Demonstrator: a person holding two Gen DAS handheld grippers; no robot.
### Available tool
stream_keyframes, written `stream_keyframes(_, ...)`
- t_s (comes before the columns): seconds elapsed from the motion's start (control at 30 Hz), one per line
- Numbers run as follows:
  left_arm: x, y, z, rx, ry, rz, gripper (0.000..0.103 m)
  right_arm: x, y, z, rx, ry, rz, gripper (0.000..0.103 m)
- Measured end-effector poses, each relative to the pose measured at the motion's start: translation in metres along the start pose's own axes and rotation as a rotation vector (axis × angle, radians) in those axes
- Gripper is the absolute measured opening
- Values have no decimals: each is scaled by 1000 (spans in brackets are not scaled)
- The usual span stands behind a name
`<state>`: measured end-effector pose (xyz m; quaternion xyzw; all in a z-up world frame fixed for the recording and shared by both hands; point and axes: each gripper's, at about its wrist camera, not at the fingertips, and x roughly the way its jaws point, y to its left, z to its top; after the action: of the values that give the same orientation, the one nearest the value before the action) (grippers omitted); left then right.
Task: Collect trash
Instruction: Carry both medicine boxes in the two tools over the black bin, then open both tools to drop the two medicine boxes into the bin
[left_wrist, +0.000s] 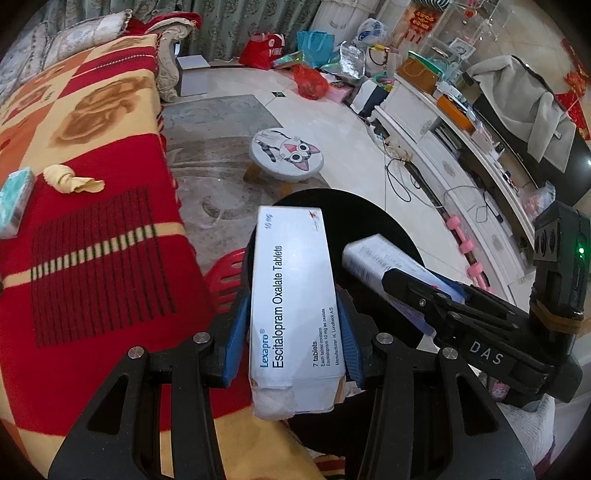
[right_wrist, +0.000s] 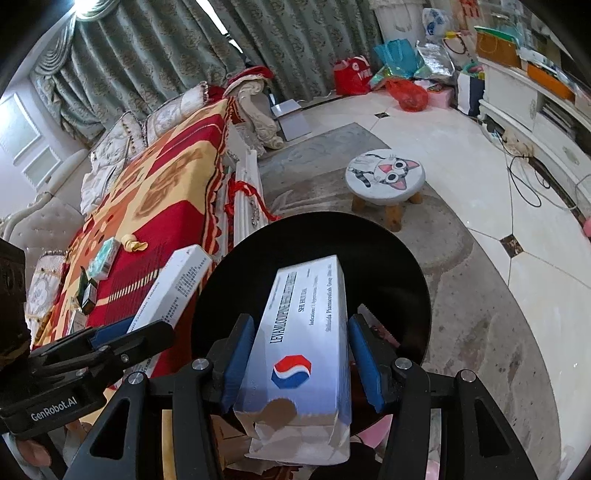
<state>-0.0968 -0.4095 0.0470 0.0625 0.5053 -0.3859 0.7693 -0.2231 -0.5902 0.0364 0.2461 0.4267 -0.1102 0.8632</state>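
Pale tiled floor (right_wrist: 498, 206) stretched across the room to a white cabinet along the far wall, with green curtains (right_wrist: 155, 48) behind and shopping bags heaped in the corner. Nearer lay the sofa under its red and yellow blanket (left_wrist: 85, 229), carrying a crumpled yellowish wrapper (left_wrist: 70, 179) and a teal packet (left_wrist: 14, 203) just beside it. Out on the rug stood a small cat-face stool (left_wrist: 286, 153). Below both hands gaped the round black bin (right_wrist: 388, 258). Over its mouth the left tongs (left_wrist: 291, 321) were clamped on a white Lexapro box (left_wrist: 291, 295), blue pads pressing its long sides, its torn end towards the camera. Close on its right, the right tongs (right_wrist: 295, 347) gripped a second white medicine box (right_wrist: 306, 332) with a red and blue logo, likewise held above the bin's opening, its near flap ripped open
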Motion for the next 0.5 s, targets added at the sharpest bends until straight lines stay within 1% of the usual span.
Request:
stream_keyframes(0.17, 0, 0, 3, -4, -4, -27, 44, 0, -5, 1, 23, 3, -4, 51)
stream_keyframes(0.2, 0, 1, 3, -5, -3, -30, 45, 0, -5, 1, 25, 5, -5, 51)
stream_keyframes(0.3, -2, 3, 1, -14, 2, -37, 53, 0, -5, 0, 29, 12, -6, 51)
stream_keyframes(0.5, -12, 8, -5, -19, -7, -10, 53, 1, 2, -2, 17, 21, -2, 51)
